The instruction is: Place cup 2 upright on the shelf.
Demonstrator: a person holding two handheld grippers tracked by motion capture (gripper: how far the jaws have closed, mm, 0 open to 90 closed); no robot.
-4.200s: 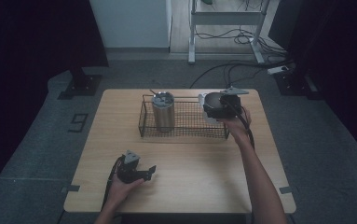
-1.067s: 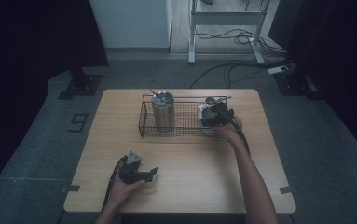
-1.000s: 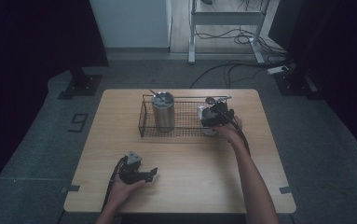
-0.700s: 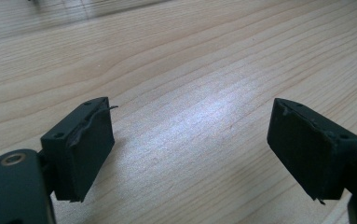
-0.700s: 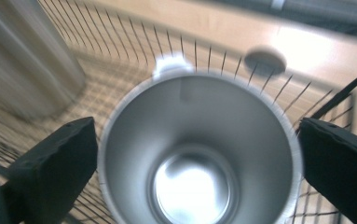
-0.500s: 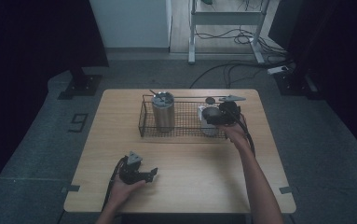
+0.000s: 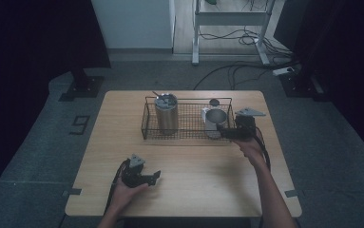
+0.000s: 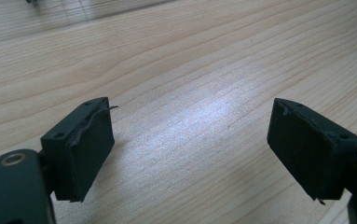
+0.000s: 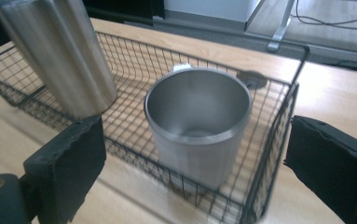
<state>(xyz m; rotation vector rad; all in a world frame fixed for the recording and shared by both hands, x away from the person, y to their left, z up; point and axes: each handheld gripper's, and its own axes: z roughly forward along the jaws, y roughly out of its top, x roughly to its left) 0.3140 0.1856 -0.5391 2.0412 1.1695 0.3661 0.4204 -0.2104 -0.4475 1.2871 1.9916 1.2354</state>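
Standing in the wire basket (image 7: 187, 123) at frame centre are a steel cup (image 9: 198, 126) and a tall tumbler (image 7: 166, 114), no readable labels. Right tongs (image 9: 199, 163) gape wide before the cup; left tongs (image 8: 190, 154) sit wide over bare table (image 8: 190, 60), lower left.

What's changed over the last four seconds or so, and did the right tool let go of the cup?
The right tool carried the steel cup into the wire basket, set it upright at the right end, released it and backed off, jaws open. The tall tumbler and the left tool stayed put.
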